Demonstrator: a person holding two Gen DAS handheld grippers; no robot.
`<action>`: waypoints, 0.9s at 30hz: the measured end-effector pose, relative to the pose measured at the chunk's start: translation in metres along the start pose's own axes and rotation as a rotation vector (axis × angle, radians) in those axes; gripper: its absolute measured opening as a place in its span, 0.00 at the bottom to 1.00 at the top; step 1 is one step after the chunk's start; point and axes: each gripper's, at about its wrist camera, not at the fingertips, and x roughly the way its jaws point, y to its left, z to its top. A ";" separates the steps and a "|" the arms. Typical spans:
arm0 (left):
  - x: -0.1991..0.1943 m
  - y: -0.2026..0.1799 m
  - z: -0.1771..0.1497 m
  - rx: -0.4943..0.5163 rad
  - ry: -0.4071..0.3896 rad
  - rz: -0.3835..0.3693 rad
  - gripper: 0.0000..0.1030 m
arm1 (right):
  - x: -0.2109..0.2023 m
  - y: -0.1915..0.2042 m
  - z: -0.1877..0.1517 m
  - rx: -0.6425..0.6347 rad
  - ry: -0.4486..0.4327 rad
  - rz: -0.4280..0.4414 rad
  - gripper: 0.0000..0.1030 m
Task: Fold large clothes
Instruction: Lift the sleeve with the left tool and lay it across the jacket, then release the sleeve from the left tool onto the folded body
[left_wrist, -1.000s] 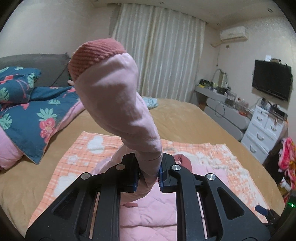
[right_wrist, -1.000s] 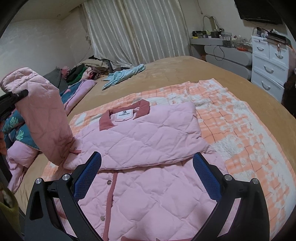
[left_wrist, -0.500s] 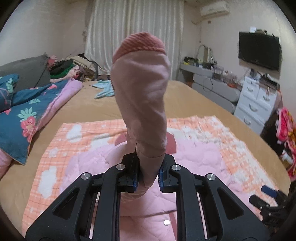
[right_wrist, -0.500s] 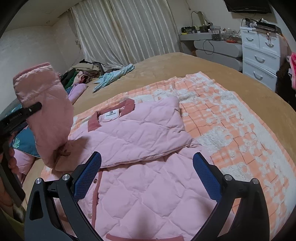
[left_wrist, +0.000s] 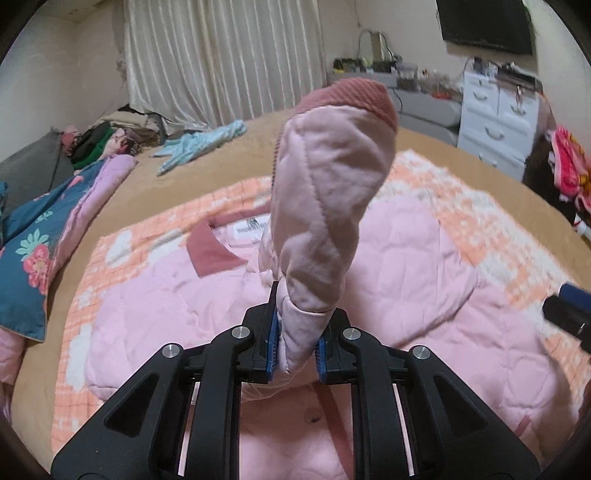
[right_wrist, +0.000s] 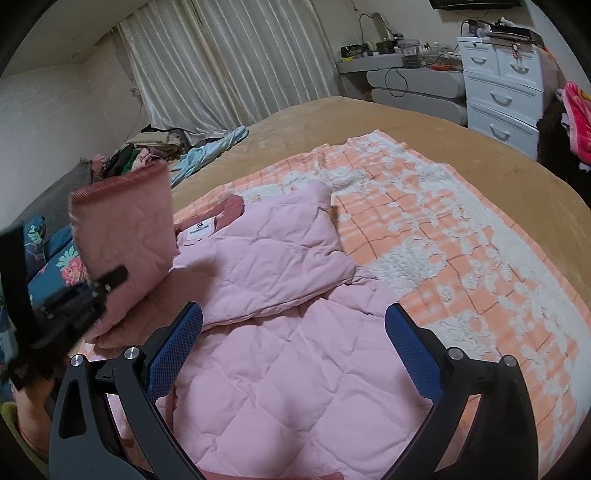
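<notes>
1. We have the left gripper (left_wrist: 295, 356) clenched on the sleeve (left_wrist: 328, 206) of the pink quilted jacket (right_wrist: 295, 369), gripping it a little way below the ribbed cuff (left_wrist: 351, 98), so the cuff end stands up above the jaws; we judge this hold lets us lay the sleeve across the jacket's front.
2. That gripper is raised over the jacket's left half, pointing forward along the bed toward the collar (left_wrist: 212, 251).
3. We keep the right gripper (right_wrist: 293, 354) released, its blue pads spread wide with nothing between them, poised low over the jacket's lower front; we judge it is ready to pin or smooth the cloth.
4. The jacket lies flat, front up, on the orange checked blanket (right_wrist: 461, 258); its far side is already turned in over the chest.
5. Beyond the jacket's collar, the tan bedspread (right_wrist: 369, 122) runs on to a light-blue garment (right_wrist: 214, 151) and a clothes pile (right_wrist: 147, 149).
6. Farthest from the jacket stand the curtains (right_wrist: 229, 59) and white drawers (right_wrist: 502, 92).
</notes>
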 end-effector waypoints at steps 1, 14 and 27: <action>0.002 -0.001 -0.001 -0.005 0.010 -0.005 0.08 | 0.000 -0.002 0.000 0.004 0.001 -0.003 0.96; 0.025 -0.035 -0.025 0.119 0.117 -0.053 0.58 | 0.004 -0.021 0.000 0.049 0.018 -0.027 0.96; -0.012 0.035 -0.047 -0.030 0.154 -0.143 0.91 | 0.040 0.028 -0.012 -0.039 0.123 0.032 0.96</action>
